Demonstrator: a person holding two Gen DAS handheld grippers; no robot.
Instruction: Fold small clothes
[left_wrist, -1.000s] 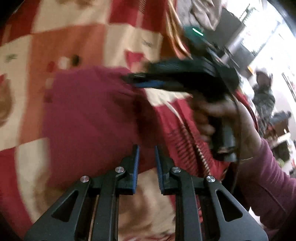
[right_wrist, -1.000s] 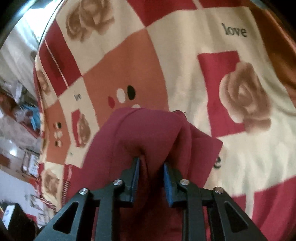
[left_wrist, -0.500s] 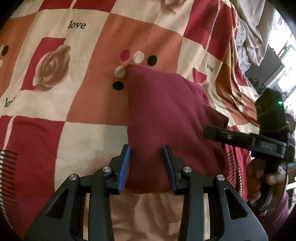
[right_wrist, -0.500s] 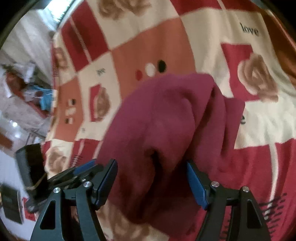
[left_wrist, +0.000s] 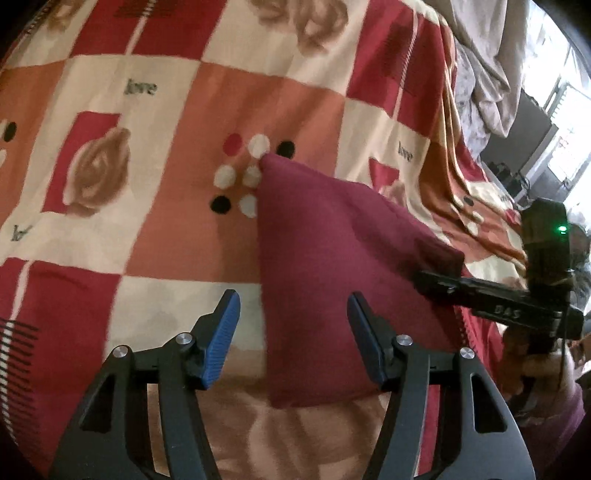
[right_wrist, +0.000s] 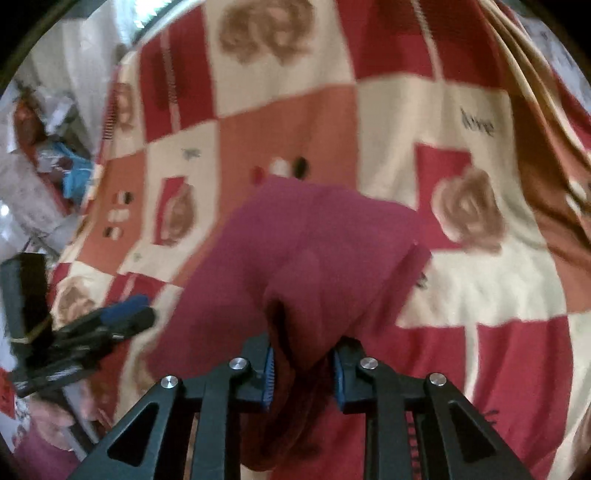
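A maroon garment (left_wrist: 332, 258) lies folded on a checked red, cream and orange blanket (left_wrist: 258, 92). My left gripper (left_wrist: 292, 299) hovers over its near left edge. Its jaws are opening, and the pads stand clear of the cloth on both sides. In the right wrist view the garment (right_wrist: 295, 240) is bunched up between the blue pads of my right gripper (right_wrist: 303, 354), whose jaws are closing and pinch a thick fold. The right gripper (left_wrist: 436, 280) also shows at the garment's right corner, held by a hand (left_wrist: 528, 350). At the lower left of the right wrist view the left gripper (right_wrist: 136, 310) is blurred.
The blanket (right_wrist: 406, 110) covers a bed and wrinkles toward the right. Pale crumpled cloth (left_wrist: 491, 74) is heaped at the far right by a bright window (left_wrist: 569, 129). Beyond the bed's left edge lies floor clutter (right_wrist: 55, 166).
My left gripper's jaws have spread apart and let the garment go. My right gripper's jaws opened wide, then closed on a bunched fold. The garment now lies flatter.
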